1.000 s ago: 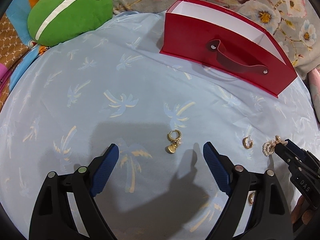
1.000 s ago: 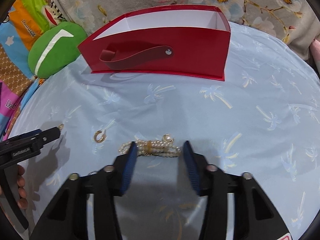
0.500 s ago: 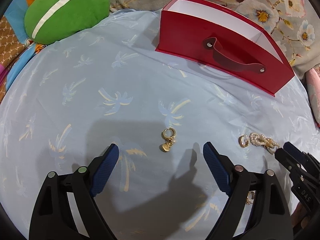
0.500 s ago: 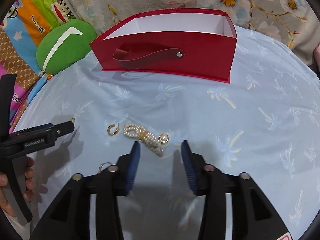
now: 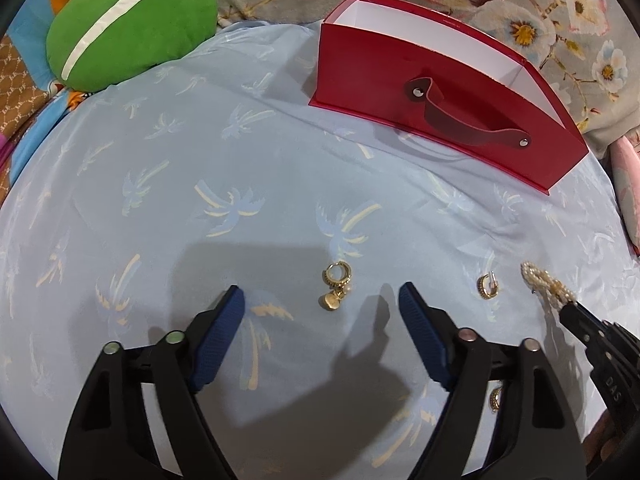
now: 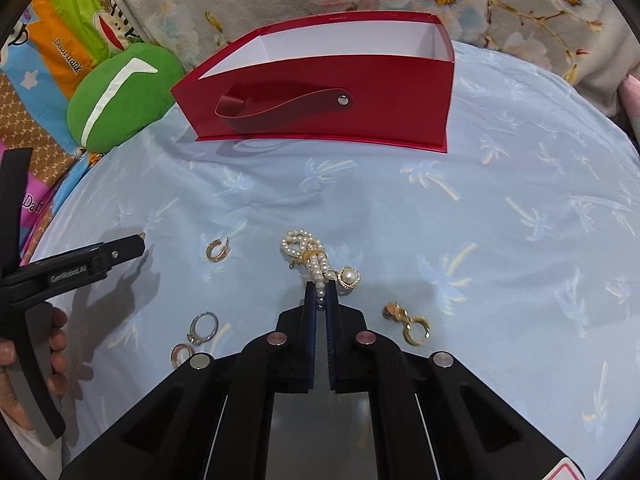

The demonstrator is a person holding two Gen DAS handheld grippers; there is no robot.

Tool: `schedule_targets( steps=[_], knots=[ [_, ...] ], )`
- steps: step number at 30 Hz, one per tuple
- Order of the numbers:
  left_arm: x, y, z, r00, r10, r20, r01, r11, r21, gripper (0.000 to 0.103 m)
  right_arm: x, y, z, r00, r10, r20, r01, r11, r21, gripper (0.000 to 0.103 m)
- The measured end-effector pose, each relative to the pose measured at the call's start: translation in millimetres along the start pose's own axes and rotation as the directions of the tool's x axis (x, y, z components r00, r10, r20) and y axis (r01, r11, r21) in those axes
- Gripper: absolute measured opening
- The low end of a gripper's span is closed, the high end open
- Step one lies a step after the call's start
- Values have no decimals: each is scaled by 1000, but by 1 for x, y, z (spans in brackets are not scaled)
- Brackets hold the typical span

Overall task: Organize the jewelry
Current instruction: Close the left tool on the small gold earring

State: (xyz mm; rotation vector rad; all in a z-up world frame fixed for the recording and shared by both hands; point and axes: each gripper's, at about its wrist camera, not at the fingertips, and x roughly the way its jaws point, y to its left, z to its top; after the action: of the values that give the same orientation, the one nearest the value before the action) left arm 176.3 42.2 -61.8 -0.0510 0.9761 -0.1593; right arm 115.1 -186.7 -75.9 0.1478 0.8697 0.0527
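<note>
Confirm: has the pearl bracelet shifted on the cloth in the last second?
Yes. The pearl bracelet swung from lying crosswise to pointing toward the red box, its near end pinched in the right gripper.

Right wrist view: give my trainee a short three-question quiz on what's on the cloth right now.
1. True or false: the right gripper is shut on the pearl bracelet.
2. Which lies just right of that gripper's tips? A) pearl ring B) a watch C) a coin
3. Fill in: the open red box stands at the ___ side of the blue cloth, beyond the jewelry.

Key: 1 true. 2 A. 3 far.
</note>
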Motion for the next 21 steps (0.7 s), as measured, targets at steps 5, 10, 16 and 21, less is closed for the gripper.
schedule_targets(
  steps=[5, 10, 16, 21],
  knots=[
    [3, -8, 3, 1000, 10, -2, -10, 1000, 26, 52, -11, -7, -3, 1000, 3, 4, -3, 1000, 29, 4],
    [3, -18, 2, 1000, 14, 2, -14, 998, 63, 28, -22, -12, -3, 1000, 2, 16, -3, 999, 48, 4],
    [2, -23, 1, 999, -36, -14, 37, 997, 63, 6, -32, -12, -5, 1000, 8, 28, -9, 998, 54, 4],
    [-6, -26, -1, 998, -63, -3, 63, 996, 65, 4, -43, -10, -4, 999, 18, 46, -20, 999, 49, 4]
  ],
)
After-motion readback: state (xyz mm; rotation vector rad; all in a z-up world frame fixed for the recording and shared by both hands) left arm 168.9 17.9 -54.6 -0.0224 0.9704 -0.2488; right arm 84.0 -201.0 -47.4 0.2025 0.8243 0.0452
